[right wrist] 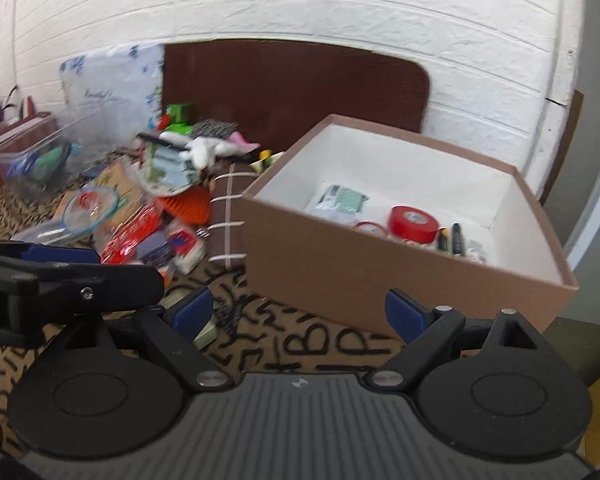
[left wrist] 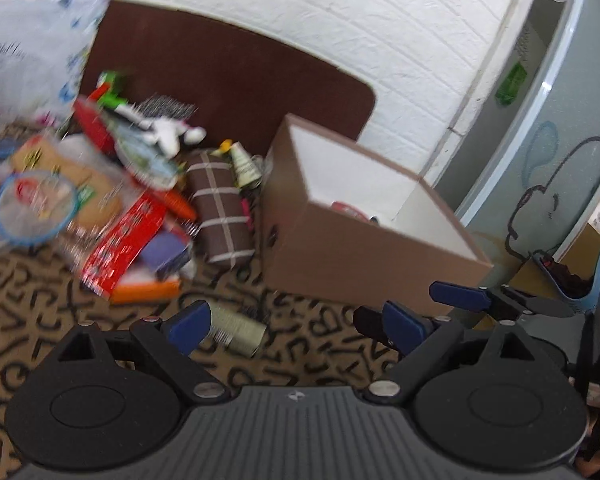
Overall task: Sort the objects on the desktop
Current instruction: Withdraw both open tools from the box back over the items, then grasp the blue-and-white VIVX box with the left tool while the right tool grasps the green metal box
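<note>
Both grippers, left (left wrist: pixel 296 320) and right (right wrist: pixel 300 316), hover low with jaws spread and empty. Clutter (left wrist: pixel 112 184) waits heaped beside the box (right wrist: pixel 380 268), presumably its destination.

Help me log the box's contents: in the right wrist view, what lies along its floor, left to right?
White-and-green packet → red tape roll → dark pens, all inside the brown box.
</note>
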